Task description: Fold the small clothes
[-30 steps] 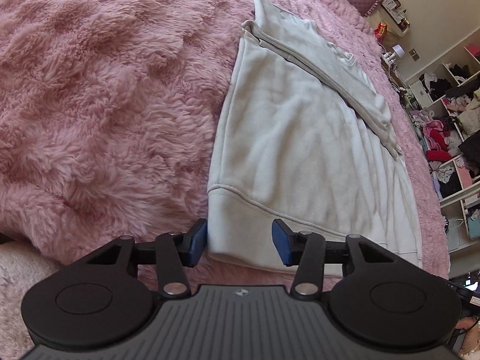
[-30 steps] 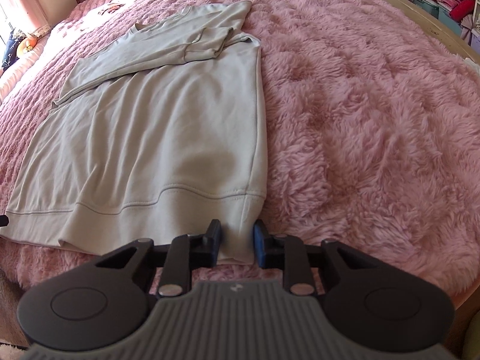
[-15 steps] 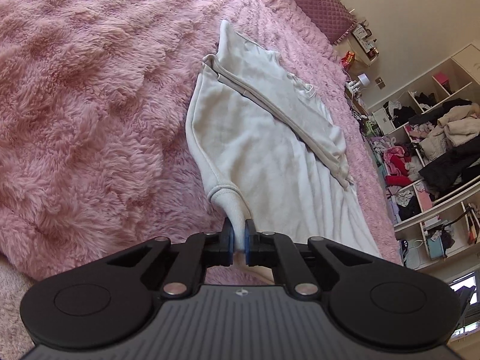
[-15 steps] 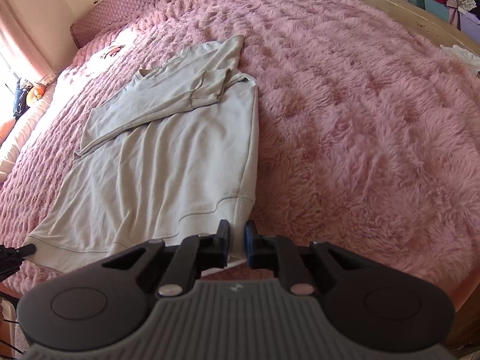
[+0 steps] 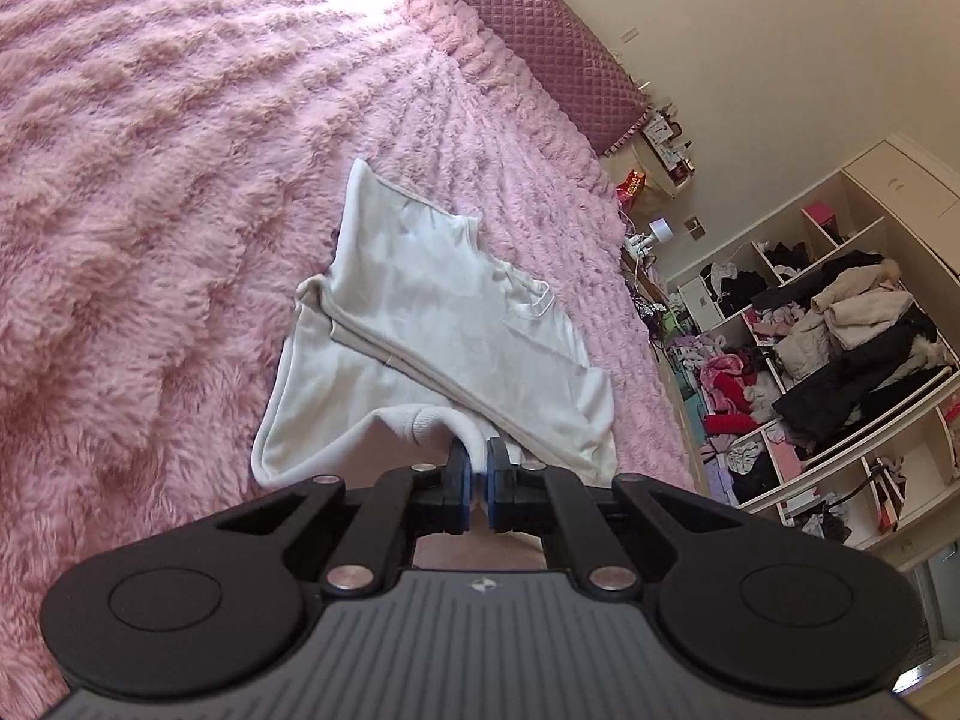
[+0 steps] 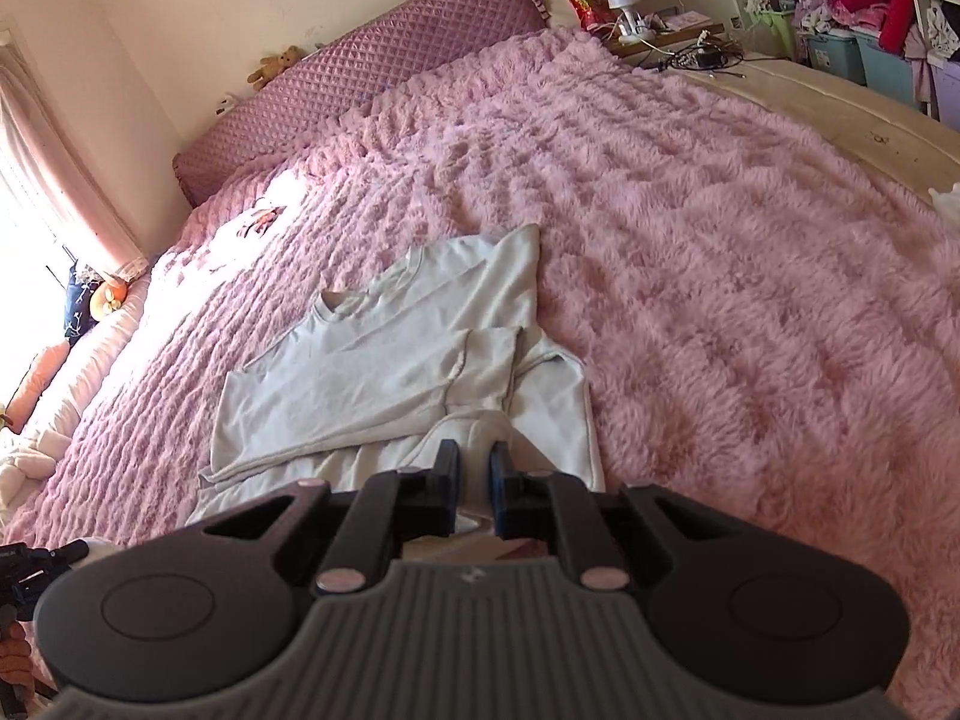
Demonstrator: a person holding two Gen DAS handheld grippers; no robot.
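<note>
A fluffy pink blanket (image 6: 750, 252) is spread over the bed, and a pale sweatshirt (image 5: 432, 300) (sleeves folded across) is laid on it. Its hem is pinched and lifted by the left gripper (image 5: 475, 474) and right gripper (image 6: 474, 468).

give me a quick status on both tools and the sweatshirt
Left tool and right tool each shut on a hem corner. Pale sweatshirt half lifted off pink blanket. Nothing in the way.
</note>
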